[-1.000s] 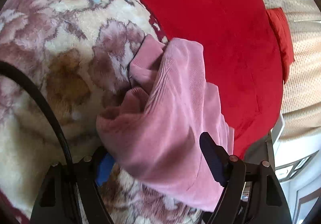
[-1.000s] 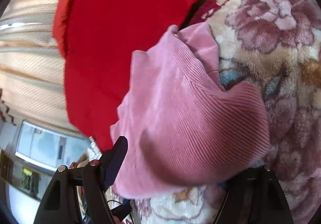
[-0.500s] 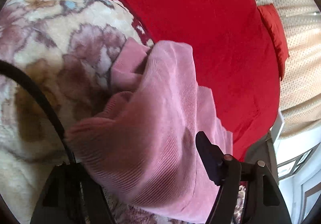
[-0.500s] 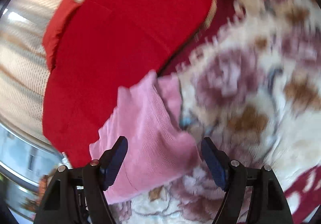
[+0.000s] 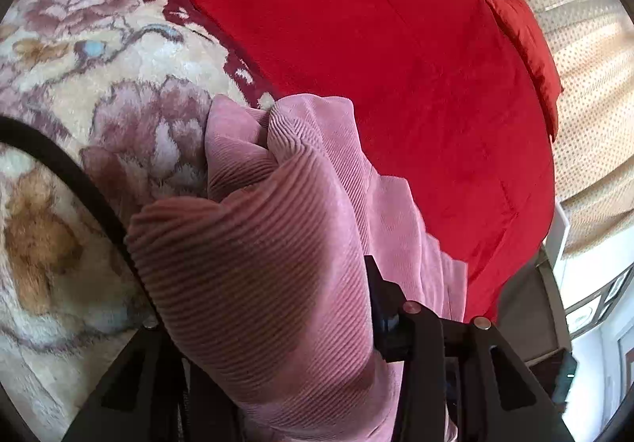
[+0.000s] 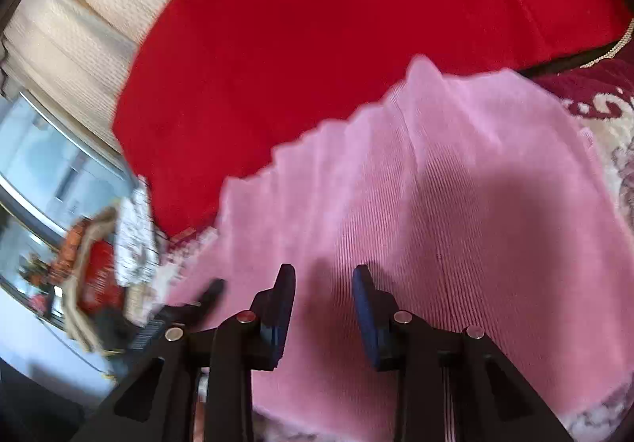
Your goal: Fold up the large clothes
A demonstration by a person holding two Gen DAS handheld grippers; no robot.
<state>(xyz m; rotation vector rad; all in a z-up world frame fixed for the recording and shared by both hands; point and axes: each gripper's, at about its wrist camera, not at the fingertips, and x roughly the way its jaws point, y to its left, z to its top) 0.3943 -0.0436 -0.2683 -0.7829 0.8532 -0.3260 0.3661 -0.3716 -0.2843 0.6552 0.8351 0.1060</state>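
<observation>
A: What lies at the centre of both views?

B: A pink ribbed garment (image 5: pixel 277 243), bunched on a flowered blanket (image 5: pixel 99 132). In the left wrist view it rises in a thick fold that covers the left gripper (image 5: pixel 285 307); only one dark finger (image 5: pixel 380 299) shows past the cloth. No box, basket or other holder appears in either view.

A: How do the jaws stand?

B: The left jaws have just been closing, with the fold between them. The near finger is hidden, so whether the pads press the cloth cannot be told. The right gripper (image 6: pixel 323 301) has also just been closing; its two blue pads stand close together with a narrow gap, above the garment (image 6: pixel 455 224), and nothing is pinched between them.

A: What surrounds the garment?

B: Beyond it lies a red cover (image 5: pixel 376 65), its edge meeting the blanket along a dark red patterned border. A black cable (image 5: pixel 71 172) crosses the blanket beside the garment. A pale dotted curtain (image 5: pixel 586 57) hangs past the red cover.

A: Where is open room?

B: The red cover beyond the garment is bare and flat. In the blurred right wrist view, a window (image 6: pixel 43 180) and cluttered things sit beside the garment's far edge.
</observation>
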